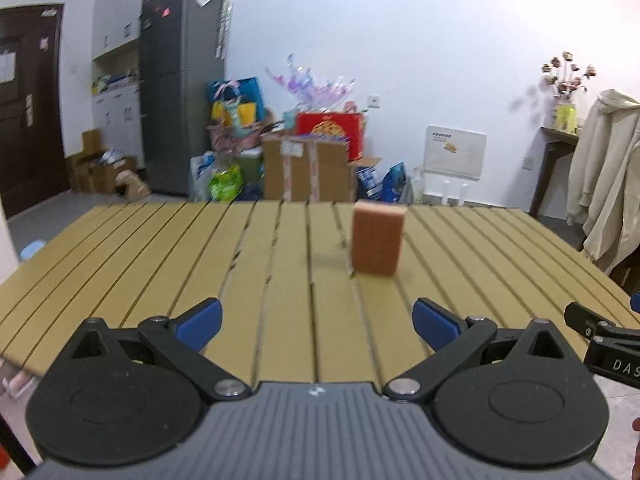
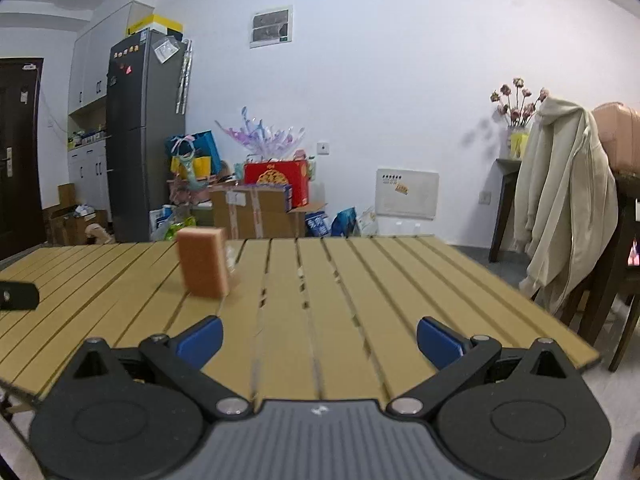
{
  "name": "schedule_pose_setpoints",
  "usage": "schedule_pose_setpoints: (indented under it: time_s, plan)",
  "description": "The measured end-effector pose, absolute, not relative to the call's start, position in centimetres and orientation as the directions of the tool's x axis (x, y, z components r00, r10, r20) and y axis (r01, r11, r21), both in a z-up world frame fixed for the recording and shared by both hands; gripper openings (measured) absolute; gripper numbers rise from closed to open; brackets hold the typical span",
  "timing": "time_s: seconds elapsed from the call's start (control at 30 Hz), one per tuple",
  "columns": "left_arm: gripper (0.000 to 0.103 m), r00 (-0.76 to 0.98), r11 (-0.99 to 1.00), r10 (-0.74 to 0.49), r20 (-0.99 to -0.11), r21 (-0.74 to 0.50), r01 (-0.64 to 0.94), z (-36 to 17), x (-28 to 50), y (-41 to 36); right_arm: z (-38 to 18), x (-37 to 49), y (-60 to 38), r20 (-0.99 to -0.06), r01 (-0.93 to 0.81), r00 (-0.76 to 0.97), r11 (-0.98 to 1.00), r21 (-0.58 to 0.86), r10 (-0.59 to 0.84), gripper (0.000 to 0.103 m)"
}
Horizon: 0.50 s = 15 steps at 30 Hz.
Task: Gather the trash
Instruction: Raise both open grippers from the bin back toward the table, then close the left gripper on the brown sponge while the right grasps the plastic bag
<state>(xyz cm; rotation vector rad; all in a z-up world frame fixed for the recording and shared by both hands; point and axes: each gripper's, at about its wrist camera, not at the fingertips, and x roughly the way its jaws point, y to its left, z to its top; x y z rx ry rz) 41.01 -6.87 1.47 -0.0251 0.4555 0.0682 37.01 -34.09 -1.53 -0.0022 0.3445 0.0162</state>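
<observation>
A: How many things sit on the table?

B: One that I can make out clearly: an orange-brown sponge standing on its edge, towards the far side of the slats. From the right wrist view something small and pale shows just behind it, too blurred to name.

A: And the tools?

B: Two. The left gripper hangs over the near edge with its two blue fingers spread wide, nothing between them. The right gripper is the same, released and empty.

A: Where is the sponge from each?

B: Ahead and slightly right of the left one, ahead and left of the right one, well apart from both.

A: Anything beyond?

B: One grey fridge, one red box on cardboard cartons, one pale jacket hanging at the right.
</observation>
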Motion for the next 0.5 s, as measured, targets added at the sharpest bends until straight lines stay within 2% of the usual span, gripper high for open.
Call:
schedule_pose_setpoints:
  time_s: [0.23, 0.5]
  plan:
    - [0.103, 0.919, 0.998, 0.033, -0.393, 0.068, -0.007, 1.9, 47.9, -10.8, -0.4, 42.7, -37.2, -0.333, 0.013, 0.943, 1.0, 0.008, -0.01, 0.103]
    - [0.103, 0.901, 0.994, -0.019, -0.434, 0.092, 0.065, -0.9, 55.8, -13.9, -1.7, 49.0, -38.3, -0.361, 0.035, 0.932, 0.999, -0.007, -0.035, 0.103]
